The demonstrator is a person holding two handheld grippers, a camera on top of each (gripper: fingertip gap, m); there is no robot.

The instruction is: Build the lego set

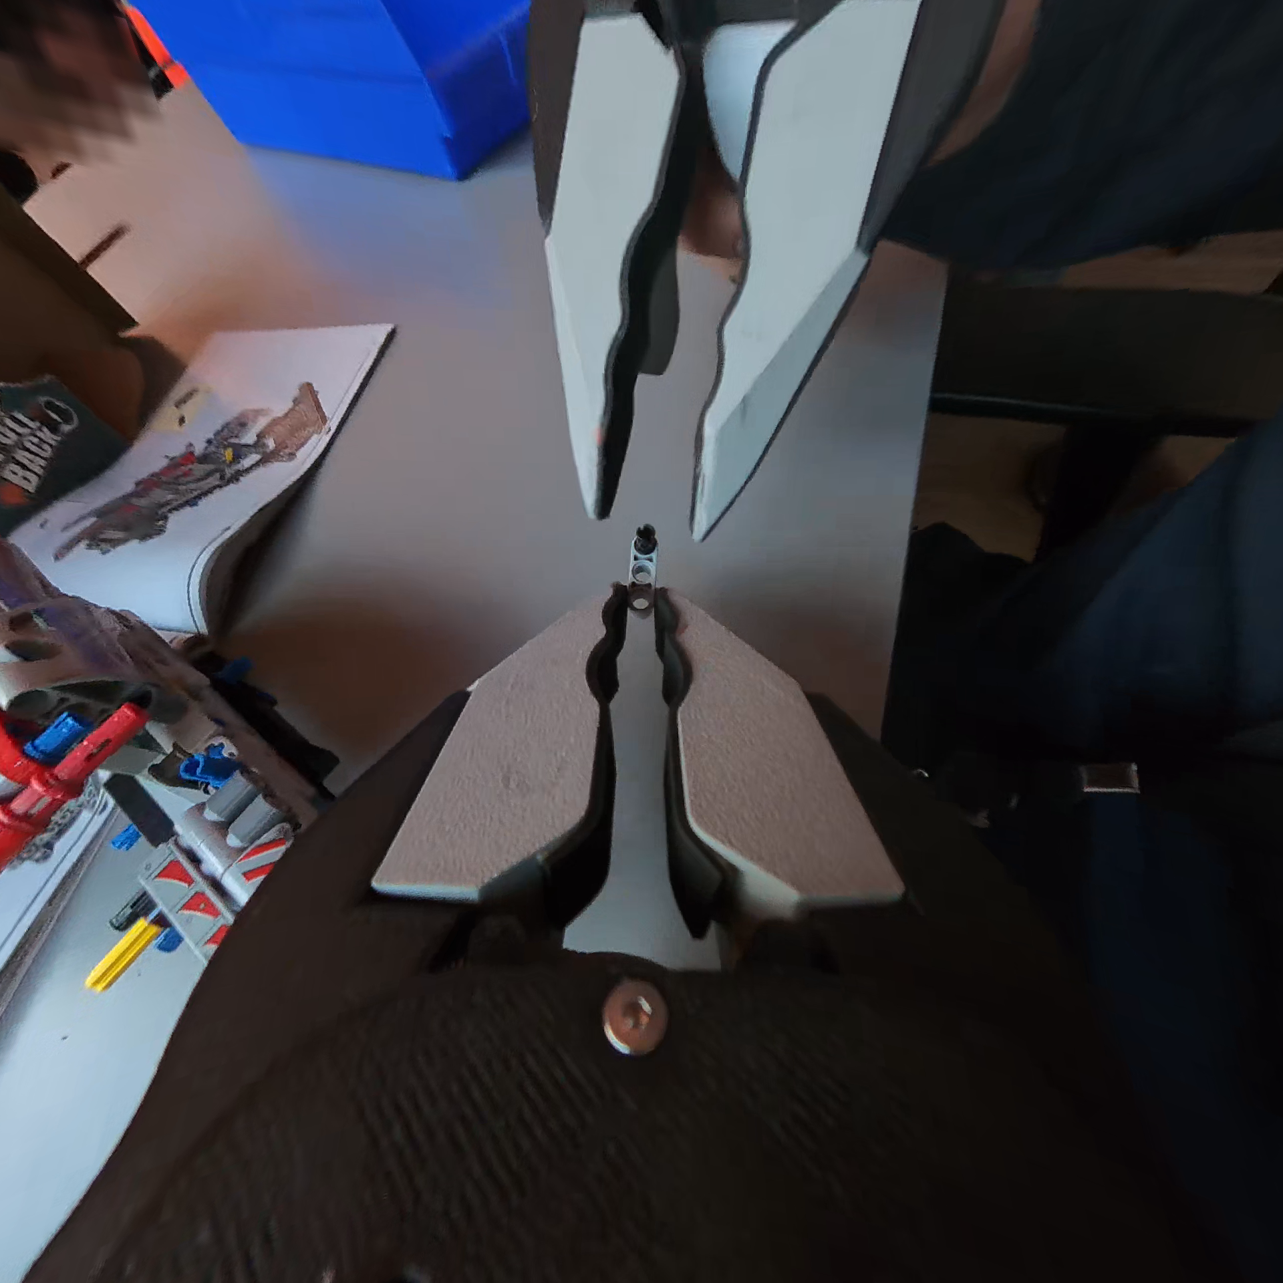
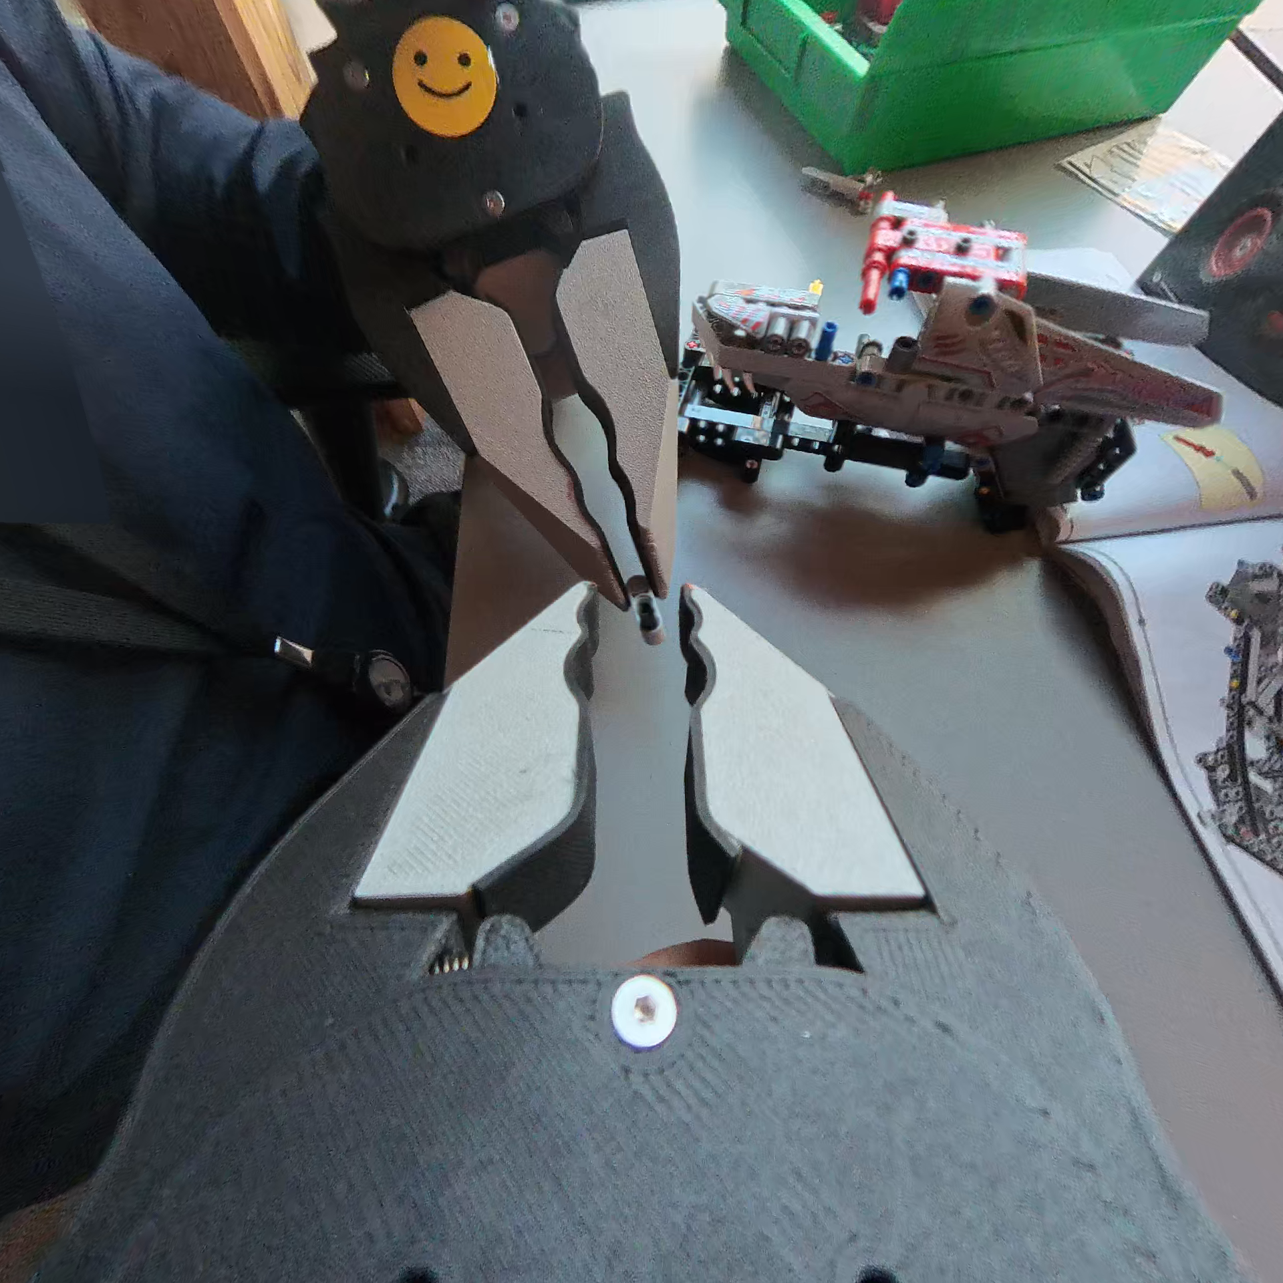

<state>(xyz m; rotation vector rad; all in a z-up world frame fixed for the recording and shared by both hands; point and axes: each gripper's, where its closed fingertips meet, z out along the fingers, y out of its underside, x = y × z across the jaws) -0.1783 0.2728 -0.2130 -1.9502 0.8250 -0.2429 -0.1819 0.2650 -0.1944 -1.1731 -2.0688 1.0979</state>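
Note:
My left gripper (image 1: pixel 640 598) is shut on a small light-grey Technic beam (image 1: pixel 642 571) with a black pin (image 1: pixel 646 534) on its far end. It holds the piece in the air over the table's edge. My right gripper (image 1: pixel 649 525) comes in from above in the left wrist view, open, with its tips on either side of the pin, not touching it. In the right wrist view my right gripper (image 2: pixel 639 593) is open around the beam (image 2: pixel 649 616), held by the left gripper (image 2: pixel 637 590) with the yellow smiley disc. The part-built grey and red model (image 2: pixel 937 389) stands on the table.
The model (image 1: pixel 139 764) is at the left, beside an open instruction booklet (image 1: pixel 229 451) and a yellow axle (image 1: pixel 121 954). A blue bin (image 1: pixel 347 69) and a green bin (image 2: pixel 972 69) stand at the back. A person's dark clothing (image 2: pixel 173 486) is beyond the table edge.

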